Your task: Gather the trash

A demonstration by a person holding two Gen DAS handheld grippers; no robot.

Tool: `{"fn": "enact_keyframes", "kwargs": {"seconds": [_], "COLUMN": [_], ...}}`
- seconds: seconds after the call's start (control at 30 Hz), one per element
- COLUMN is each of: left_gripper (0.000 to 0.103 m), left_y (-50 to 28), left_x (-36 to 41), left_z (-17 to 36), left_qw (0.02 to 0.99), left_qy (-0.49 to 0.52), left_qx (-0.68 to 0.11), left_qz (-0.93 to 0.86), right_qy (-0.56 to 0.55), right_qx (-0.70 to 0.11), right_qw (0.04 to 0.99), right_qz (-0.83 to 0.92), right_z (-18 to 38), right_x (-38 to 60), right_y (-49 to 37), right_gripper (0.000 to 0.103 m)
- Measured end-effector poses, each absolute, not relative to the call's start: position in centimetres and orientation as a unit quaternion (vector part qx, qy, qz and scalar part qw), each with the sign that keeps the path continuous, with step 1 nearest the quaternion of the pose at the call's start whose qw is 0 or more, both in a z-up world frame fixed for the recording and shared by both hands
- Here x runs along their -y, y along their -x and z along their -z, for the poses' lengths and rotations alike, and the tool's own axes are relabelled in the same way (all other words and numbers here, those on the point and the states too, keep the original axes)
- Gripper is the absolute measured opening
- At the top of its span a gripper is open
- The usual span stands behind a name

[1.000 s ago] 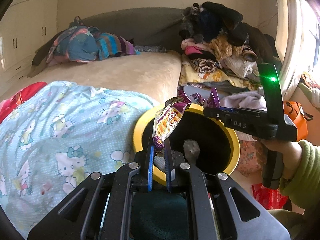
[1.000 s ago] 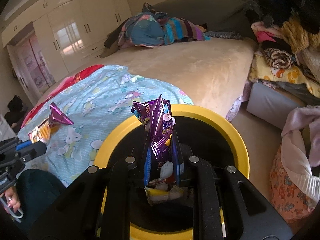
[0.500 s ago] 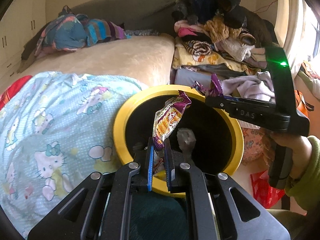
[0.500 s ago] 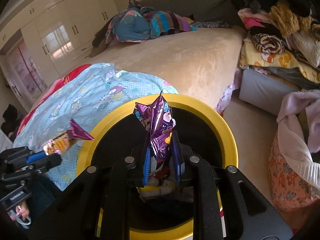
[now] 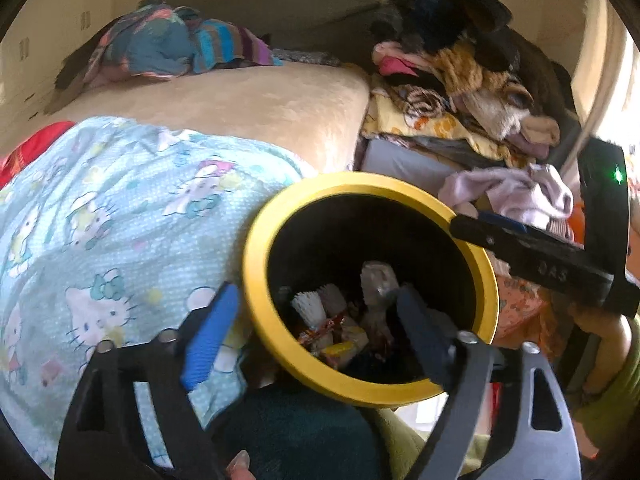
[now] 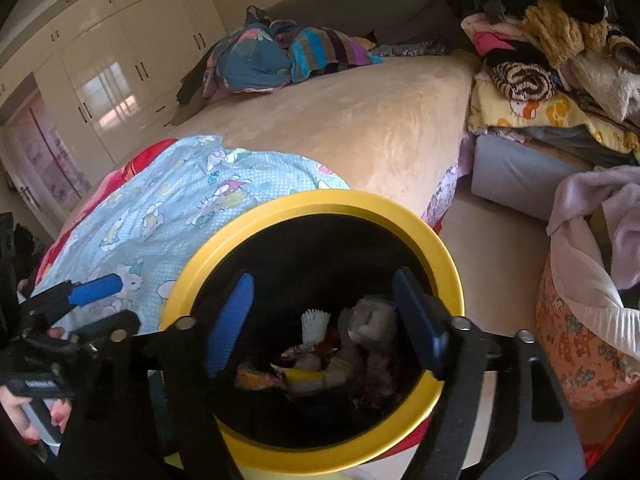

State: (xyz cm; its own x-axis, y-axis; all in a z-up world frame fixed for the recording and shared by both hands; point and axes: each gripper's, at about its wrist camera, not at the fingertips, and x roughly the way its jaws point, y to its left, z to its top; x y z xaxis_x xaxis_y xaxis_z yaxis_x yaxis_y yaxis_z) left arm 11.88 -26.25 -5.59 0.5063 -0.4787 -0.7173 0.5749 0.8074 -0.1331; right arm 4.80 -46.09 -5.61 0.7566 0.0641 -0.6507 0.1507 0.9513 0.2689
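A black bin with a yellow rim (image 5: 256, 296) (image 6: 444, 256) stands beside the bed. Crumpled wrappers and paper (image 5: 340, 328) (image 6: 320, 356) lie at its bottom. My left gripper (image 5: 316, 328) hangs over the bin's near rim, its jaws opening wide, with nothing between them. My right gripper (image 6: 324, 320) hovers above the bin mouth, its jaws opening too and empty. In the left wrist view the right gripper (image 5: 532, 248) reaches over the bin's right rim. In the right wrist view the left gripper (image 6: 80, 292) shows at the lower left, held by a hand (image 6: 24, 416).
A bed with a beige cover (image 5: 248, 108) and a light blue cartoon blanket (image 5: 100, 216) lies to the left. Piled clothes (image 5: 460, 80) rise at the back right, and a cloth-filled basket (image 6: 576, 336) stands right of the bin. White wardrobes (image 6: 100, 56) line the far wall.
Both grippers were shut on snack wrappers over the bin; now both stand wide and the wrappers have dropped out of them into the bin. The left gripper has moved closer over the rim.
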Motion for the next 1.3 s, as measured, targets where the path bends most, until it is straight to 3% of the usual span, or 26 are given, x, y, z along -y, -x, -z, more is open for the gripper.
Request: {"fn": "enact_keyframes", "kwargs": {"seconds": [0.07,0.17,0.27,1.0,1.3], "left_gripper": [0.095,0.096,0.096,0.097,0.097], "left_y": [-11.9,-11.5,-11.0,-7.2,-3.9], "left_x": [25.1,23.3,21.6,10.9,8.0], "left_z": [5.0,3.6,2.5,-0.4,-0.5], "left_qw": [0.874,0.89,0.901,0.938,0.953], "left_qy": [-0.055,-0.052,-0.047,0.016,0.004], "left_qx": [-0.388,-0.372,-0.36,-0.316,-0.275], "left_qz": [0.286,0.26,0.238,0.142,0.123], "right_qy": [-0.144,-0.133,-0.117,-0.058,-0.046], "right_qx": [-0.342,-0.332,-0.319,-0.277,-0.212], "right_qw": [0.928,0.934,0.941,0.958,0.975], "right_qz": [0.021,0.017,0.01,-0.042,-0.041], "right_z": [5.1,4.3,3.5,0.0,-0.7], "right_x": [45.4,44.2,42.6,32.6,29.4], "right_y": [-4.6,-4.4,-4.2,-2.7,-0.1], "right_gripper": [0.072,0.086,0.092,0.092,0.092]}}
